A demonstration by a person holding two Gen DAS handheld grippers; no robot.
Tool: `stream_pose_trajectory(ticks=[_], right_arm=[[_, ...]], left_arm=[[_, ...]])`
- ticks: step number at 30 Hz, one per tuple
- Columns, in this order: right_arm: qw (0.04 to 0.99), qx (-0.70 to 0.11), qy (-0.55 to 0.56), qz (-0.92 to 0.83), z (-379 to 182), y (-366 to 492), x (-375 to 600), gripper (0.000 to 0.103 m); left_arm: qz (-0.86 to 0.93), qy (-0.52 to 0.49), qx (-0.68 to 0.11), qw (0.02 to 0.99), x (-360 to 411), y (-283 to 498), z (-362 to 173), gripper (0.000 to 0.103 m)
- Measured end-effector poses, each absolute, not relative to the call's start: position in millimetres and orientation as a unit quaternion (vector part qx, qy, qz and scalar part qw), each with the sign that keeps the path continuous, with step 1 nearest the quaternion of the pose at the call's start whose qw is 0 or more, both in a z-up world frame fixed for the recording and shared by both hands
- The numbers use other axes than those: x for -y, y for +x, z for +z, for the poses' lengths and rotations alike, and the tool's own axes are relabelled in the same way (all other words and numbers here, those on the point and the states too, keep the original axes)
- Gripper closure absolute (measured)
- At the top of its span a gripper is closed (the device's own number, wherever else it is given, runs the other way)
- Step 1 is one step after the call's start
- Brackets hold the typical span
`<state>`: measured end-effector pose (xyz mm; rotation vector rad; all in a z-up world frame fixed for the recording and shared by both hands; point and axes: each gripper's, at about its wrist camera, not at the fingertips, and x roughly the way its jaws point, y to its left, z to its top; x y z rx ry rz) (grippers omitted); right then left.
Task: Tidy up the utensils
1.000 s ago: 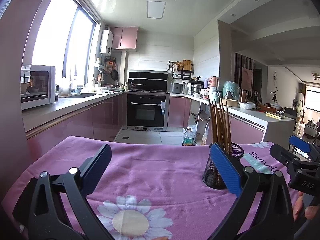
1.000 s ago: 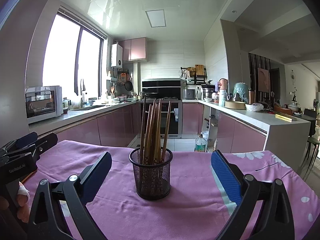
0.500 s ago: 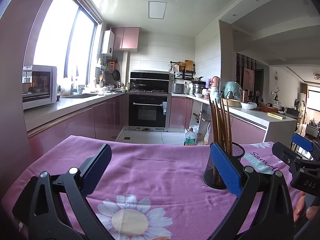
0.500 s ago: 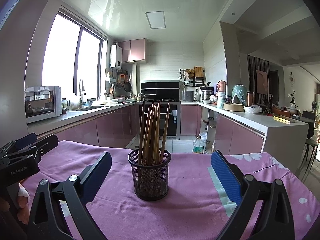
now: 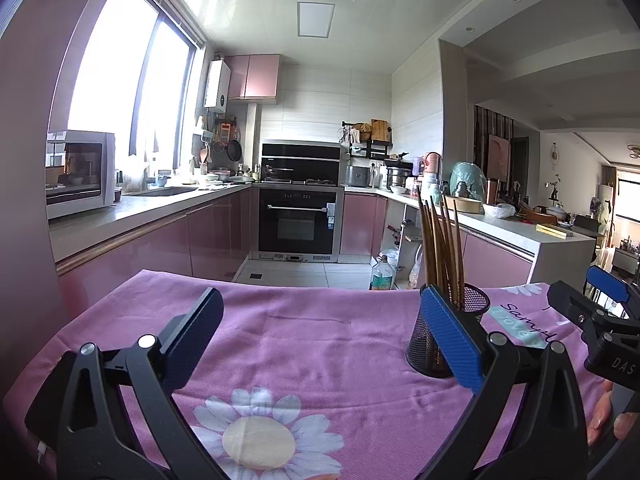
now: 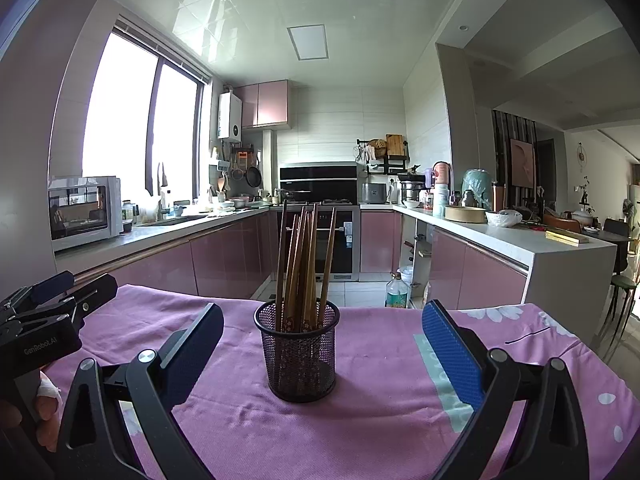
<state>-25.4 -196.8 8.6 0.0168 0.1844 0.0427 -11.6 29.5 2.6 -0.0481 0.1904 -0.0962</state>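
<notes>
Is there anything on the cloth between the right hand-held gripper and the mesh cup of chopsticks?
Nothing visible. The right hand-held gripper is open with the mesh cup straight ahead between its fingers, and only bare pink tablecloth lies between them. The chopsticks stand upright in the cup.

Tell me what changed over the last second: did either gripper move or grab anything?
Almost nothing. The views drifted only slightly. Neither the left gripper nor the right gripper took hold of or let go of anything; both stayed open and empty. The chopsticks stayed upright in the mesh holder on the pink cloth.
</notes>
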Motion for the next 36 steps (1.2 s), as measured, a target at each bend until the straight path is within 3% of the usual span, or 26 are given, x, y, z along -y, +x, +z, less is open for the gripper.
stream_pose_trajectory(ticks=[36], right_arm=[[0.996, -0.085, 0.006, 0.018, 7.5, -25.6, 198.0, 0.007]], left_arm=[[-0.049, -0.023, -0.097, 0.994, -28.2, -12.4, 2.0, 0.006]])
